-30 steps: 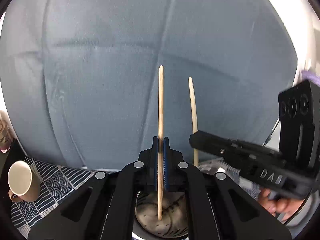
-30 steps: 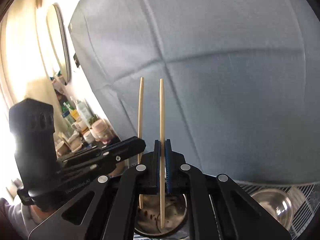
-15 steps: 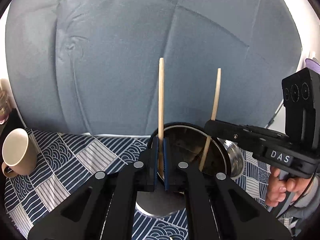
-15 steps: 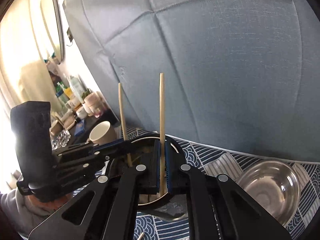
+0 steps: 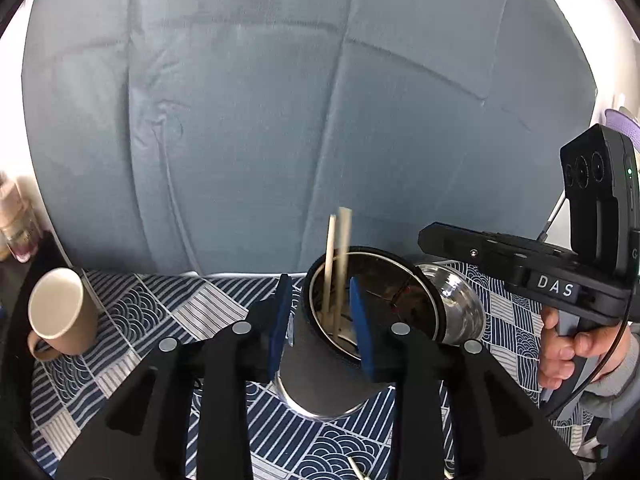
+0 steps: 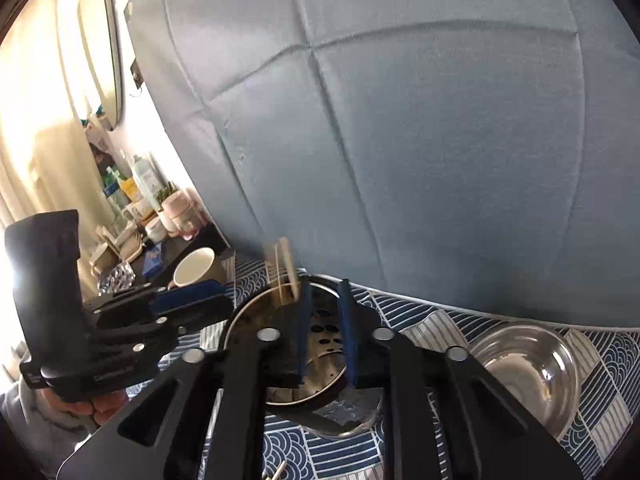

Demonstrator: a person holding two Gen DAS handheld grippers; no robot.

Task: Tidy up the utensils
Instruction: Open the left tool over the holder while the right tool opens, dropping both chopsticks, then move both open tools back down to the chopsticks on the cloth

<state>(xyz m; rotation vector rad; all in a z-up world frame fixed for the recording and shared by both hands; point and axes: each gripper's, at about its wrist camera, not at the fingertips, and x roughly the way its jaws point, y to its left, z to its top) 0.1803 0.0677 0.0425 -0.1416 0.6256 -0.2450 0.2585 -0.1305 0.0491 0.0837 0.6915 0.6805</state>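
Two wooden chopsticks [image 5: 336, 264] stand in a round metal utensil holder [image 5: 328, 384] with a dark rim on the patterned cloth. They are blurred by motion and also show in the right wrist view [image 6: 285, 270]. My left gripper [image 5: 320, 332] is open and empty, its blue pads either side of the holder's near rim. My right gripper [image 6: 325, 328] is open and empty just above the holder [image 6: 320, 396]. Each gripper shows in the other's view: the right one [image 5: 520, 256], the left one [image 6: 120, 316].
A beige mug [image 5: 60, 312] stands at the left on the blue patterned tablecloth [image 5: 160, 320]. A steel bowl [image 6: 528, 368] sits right of the holder. A grey-blue padded wall [image 5: 320, 120] rises behind. Bottles and jars [image 6: 136, 196] crowd a shelf at far left.
Both grippers opened and let go of their chopsticks, which dropped into the holder. Both views tilted down toward the table.
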